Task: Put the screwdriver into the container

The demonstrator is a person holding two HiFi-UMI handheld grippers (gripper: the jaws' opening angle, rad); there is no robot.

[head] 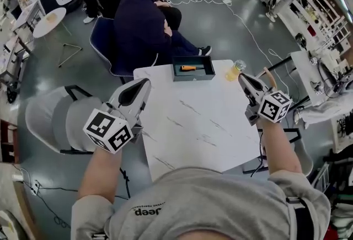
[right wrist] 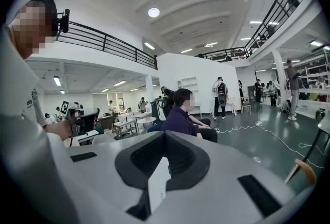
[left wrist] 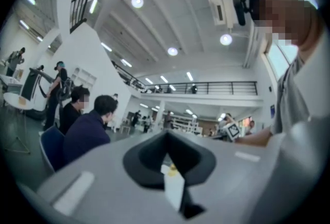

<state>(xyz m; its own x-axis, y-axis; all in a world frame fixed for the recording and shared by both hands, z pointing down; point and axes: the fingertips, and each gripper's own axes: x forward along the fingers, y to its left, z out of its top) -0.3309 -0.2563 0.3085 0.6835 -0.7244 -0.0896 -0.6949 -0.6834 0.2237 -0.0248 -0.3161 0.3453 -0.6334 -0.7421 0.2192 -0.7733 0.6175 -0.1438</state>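
Orange-handled screwdriver (head: 188, 68) is lying flat inside the dark rectangular container (head: 193, 77), which is sitting at the far edge of the white table (head: 193, 123). The left gripper (head: 146, 82) and the right gripper (head: 241, 76) are hanging over the table's near sides, well apart from the container. Each gripper's own view is showing its jaws pressed together with nothing between them. Judging from this, the placing looks done and the step in hand is clearing away. Doing that well is calling for keeping both grippers high and wide of the container, so nothing is nudging it toward the far edge. The right one is needing most care: a clear cup of yellowish drink (head: 236, 69) is showing just past its tip in the head view.
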